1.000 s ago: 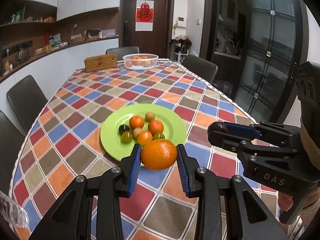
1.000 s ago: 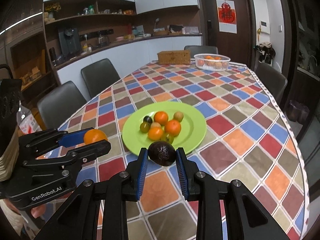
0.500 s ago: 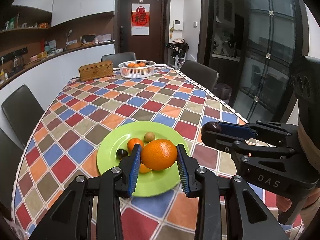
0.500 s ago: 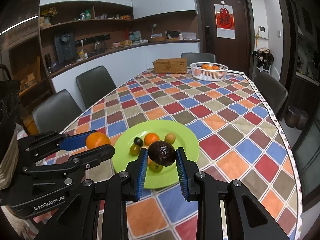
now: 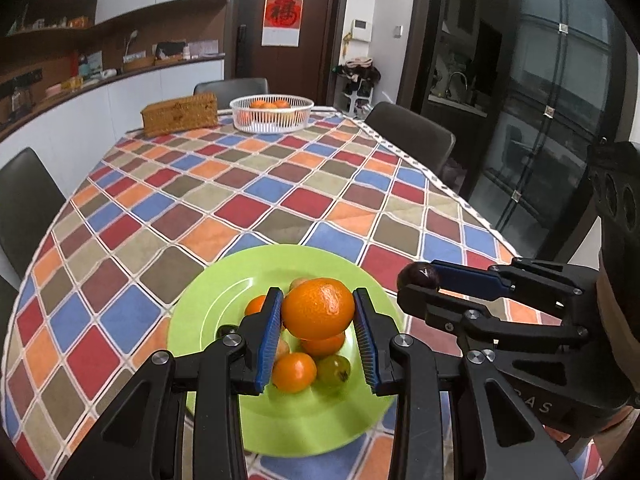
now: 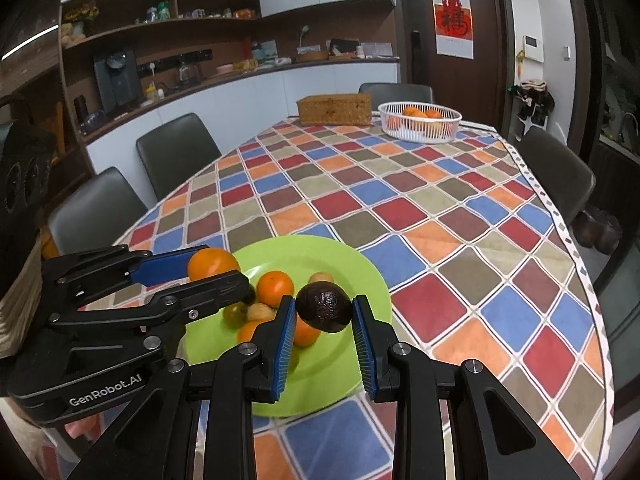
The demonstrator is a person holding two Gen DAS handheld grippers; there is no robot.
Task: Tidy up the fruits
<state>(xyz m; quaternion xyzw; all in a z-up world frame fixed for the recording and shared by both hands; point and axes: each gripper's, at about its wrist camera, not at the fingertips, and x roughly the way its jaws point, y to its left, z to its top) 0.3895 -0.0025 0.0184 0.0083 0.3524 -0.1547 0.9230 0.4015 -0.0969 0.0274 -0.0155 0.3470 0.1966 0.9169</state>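
Between the blue pads of the left gripper [image 5: 317, 320] an orange [image 5: 318, 308] was clamped above the green plate [image 5: 208, 312]; the right gripper [image 6: 323, 322] was closed on a dark avocado [image 6: 324, 307], long axis crosswise. Release low over bare plate was judged advisable, lest fruit roll.

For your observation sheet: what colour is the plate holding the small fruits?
Bright lime green plate, clearest in the left wrist view.
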